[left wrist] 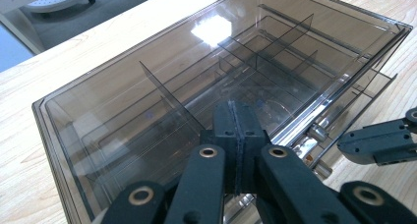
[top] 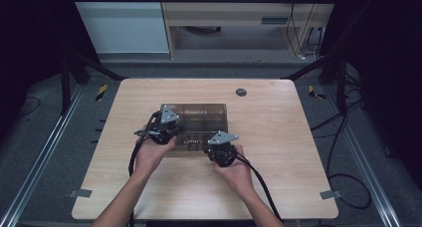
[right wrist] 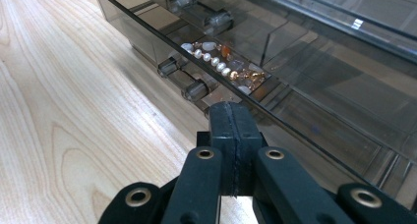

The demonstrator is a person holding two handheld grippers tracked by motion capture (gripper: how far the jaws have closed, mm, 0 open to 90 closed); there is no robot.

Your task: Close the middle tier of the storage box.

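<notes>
Both jaw pairs are seen pressed together with nothing held. The left gripper (left wrist: 235, 117) is poised over the smoky box (left wrist: 147, 62); the right gripper (right wrist: 231, 118) is placed at its drawer front, beads (right wrist: 221, 62) just ahead.

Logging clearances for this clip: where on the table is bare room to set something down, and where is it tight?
Bare wood runs along the table left, right and near edges, and behind the smoky organizer box up to the round grommet. It is crowded at the box front, where the left gripper and right gripper sit.

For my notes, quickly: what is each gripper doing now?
Left gripper: closed, holding nothing, over the smoky plastic box.
Right gripper: closed, holding nothing.
</notes>
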